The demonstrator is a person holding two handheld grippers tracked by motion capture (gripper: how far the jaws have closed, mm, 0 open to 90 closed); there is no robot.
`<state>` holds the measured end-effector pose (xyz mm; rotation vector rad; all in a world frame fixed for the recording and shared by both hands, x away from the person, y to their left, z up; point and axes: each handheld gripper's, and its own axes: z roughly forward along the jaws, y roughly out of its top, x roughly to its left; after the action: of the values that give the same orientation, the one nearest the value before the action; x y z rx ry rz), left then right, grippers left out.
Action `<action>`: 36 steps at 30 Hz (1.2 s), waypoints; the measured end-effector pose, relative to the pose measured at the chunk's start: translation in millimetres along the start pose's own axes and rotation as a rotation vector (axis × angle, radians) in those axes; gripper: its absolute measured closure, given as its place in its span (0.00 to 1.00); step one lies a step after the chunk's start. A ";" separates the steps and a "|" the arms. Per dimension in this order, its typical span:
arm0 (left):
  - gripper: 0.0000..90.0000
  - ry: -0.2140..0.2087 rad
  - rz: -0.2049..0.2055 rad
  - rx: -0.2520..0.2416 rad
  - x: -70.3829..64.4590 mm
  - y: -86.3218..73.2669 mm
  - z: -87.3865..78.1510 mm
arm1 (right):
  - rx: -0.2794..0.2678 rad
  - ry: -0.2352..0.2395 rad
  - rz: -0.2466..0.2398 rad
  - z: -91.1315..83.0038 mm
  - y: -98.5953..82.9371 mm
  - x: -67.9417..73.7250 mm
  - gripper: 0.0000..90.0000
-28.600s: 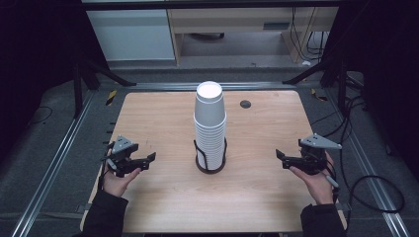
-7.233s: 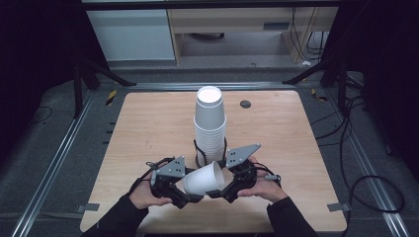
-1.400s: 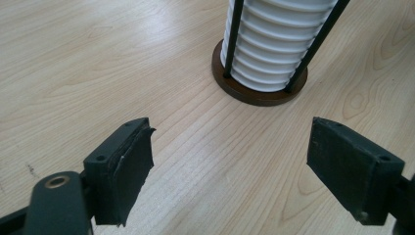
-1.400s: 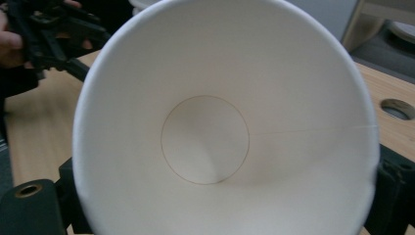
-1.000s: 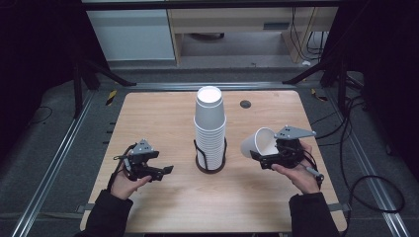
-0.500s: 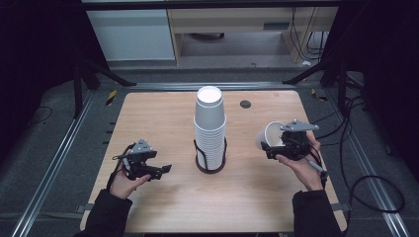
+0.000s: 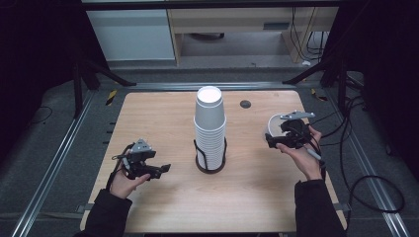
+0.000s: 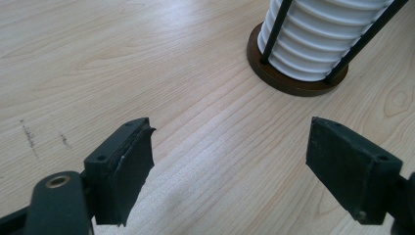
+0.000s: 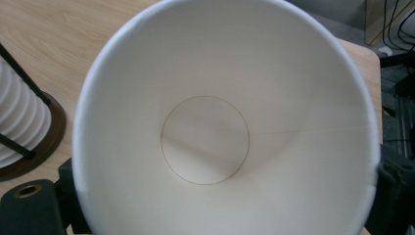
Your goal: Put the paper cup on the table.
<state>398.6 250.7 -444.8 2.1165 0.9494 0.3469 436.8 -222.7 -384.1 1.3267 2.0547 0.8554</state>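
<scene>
Left of the cup stack (image 7: 210,129): left gripper (image 7: 159,169), held low over the table (image 7: 163,118), jaws spread wide, nothing between them. In the left gripper view, bare wood between the 2 black pads (image 8: 126,166), with the stack's dark round base (image 8: 298,81) and its thin black uprights ahead of them, well apart from the pads.

At the middle: the cup stack itself, white cups nested upside down, standing upright in its holder.

Right of the stack: right gripper (image 7: 277,139), raised off the table, clamped on 1 white paper cup (image 7: 274,126). Cup tipped on its side, rim pinched between the jaws, well apart from the stack. In the right gripper view, the cup's open mouth (image 9: 220,127) turned straight at the camera, round bottom visible inside, black jaws flanking its lower edge on both sides, stack base at the far left.

Beyond the stack, toward the table's far edge and slightly right: a small dark round disc (image 7: 245,103).
</scene>
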 end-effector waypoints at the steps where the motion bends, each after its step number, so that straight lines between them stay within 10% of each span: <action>1: 0.19 0.001 0.001 0.000 0.0 -0.1 0.0 | 0.014 -0.003 0.005 2.7 1.4 -1.3 0.10; 36: 0.17 0.026 0.007 -0.007 0.7 1.2 -2.8 | 0.343 -0.047 0.021 69.8 -2.2 -31.7 0.10</action>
<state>398.2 252.3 -442.1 2.1146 0.9541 0.3812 498.0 -237.6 -428.0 1.5312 2.2228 0.4877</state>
